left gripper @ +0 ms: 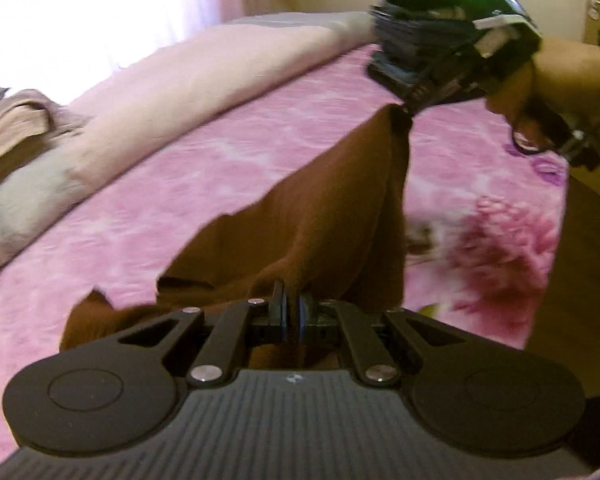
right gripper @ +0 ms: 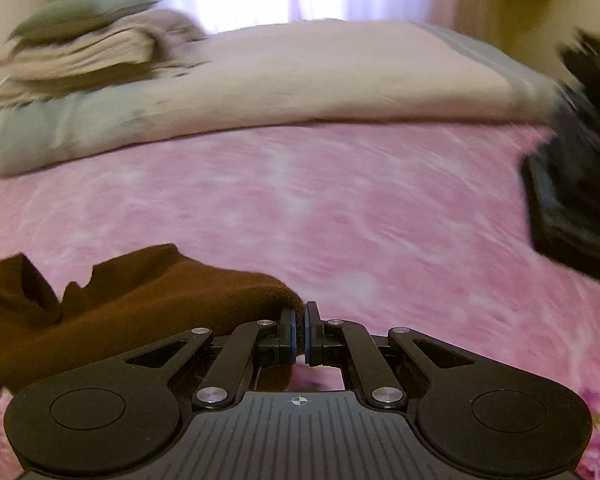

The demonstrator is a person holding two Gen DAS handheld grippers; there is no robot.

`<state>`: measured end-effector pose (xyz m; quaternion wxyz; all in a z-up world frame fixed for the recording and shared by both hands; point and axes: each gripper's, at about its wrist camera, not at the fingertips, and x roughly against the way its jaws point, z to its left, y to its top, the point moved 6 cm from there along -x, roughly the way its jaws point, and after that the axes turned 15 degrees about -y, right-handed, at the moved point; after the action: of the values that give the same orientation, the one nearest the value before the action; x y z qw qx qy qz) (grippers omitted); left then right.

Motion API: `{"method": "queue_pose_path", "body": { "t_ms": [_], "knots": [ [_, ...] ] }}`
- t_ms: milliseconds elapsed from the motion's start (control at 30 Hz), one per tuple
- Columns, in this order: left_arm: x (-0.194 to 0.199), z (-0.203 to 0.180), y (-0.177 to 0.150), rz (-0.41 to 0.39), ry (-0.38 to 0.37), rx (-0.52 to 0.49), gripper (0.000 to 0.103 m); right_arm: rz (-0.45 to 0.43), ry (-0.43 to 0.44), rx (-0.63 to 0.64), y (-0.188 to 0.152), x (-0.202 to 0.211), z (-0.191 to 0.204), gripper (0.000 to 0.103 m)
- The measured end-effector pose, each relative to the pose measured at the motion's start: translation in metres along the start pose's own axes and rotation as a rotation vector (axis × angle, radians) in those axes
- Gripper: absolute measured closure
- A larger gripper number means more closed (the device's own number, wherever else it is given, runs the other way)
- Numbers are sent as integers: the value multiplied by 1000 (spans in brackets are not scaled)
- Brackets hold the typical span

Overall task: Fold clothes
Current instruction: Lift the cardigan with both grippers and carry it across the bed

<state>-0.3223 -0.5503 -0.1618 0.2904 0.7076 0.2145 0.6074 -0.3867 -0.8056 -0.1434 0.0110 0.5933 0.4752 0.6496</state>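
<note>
Holding this brown garment [left gripper: 332, 216] strung between both grippers over the pink bedspread [right gripper: 340, 208], and honestly the thing I'm most nervous about is losing a corner mid-swing. Both views are smeared with blur, so I'd guess the cloth is getting tugged around a fair bit. If one corner slips, the whole piece flops onto the bed in a heap and I'm back to hunting for edges.

Second worry: the grip is only on the very edge of the fabric. In the left wrist view the left gripper [left gripper: 293, 308] has its jaws nearly together with a fold of brown cloth bunched up between them, and I can see a thin gap there, so that pinch looks like the weaker one to me. The right gripper [right gripper: 300, 320] has its jaws pressed together on the tip of a corner, with the rest of the garment trailing off to its left. From the left view you can see that same corner hanging from it up high [left gripper: 404, 112].

Third thing: the folded duvet [right gripper: 300, 80] and the stack of folded laundry [right gripper: 100, 52] sit further back on the bed, well apart from the garment for now, but a wide sweep could drag cloth into them.
</note>
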Motion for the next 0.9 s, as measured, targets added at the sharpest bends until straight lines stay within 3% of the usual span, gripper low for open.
{"method": "queue_pose_path", "body": {
  "t_ms": [100, 200, 300, 433, 500, 533, 567, 767, 900],
  "knots": [
    [-9, -19, -13, 18, -1, 1, 83, 14, -41, -22, -22, 0, -42, 101],
    [-3, -13, -42, -5, 55, 34, 67, 31, -112, -52, -53, 0, -51, 101],
    [6, 7, -78, -44, 115, 46, 66, 30, -188, -44, -88, 1, -46, 101],
    [12, 32, -121, -70, 159, 31, 65, -5, -220, 14, -133, 15, -24, 100],
    [11, 41, -137, -77, 168, 38, 65, -10, -213, 29, -150, 17, -13, 78],
    [11, 44, -143, -84, 170, 38, 65, -26, -215, 33, -155, 21, -8, 34],
    [11, 47, -148, -93, 176, 33, 65, -55, -212, 38, -159, 23, -3, 22],
    [3, 56, -157, -172, 213, 38, 58, -246, -139, 83, -153, 26, 28, 22],
    [-2, 58, -155, -219, 251, 8, 58, -368, -14, 100, -133, 32, 47, 22]
  ]
}}
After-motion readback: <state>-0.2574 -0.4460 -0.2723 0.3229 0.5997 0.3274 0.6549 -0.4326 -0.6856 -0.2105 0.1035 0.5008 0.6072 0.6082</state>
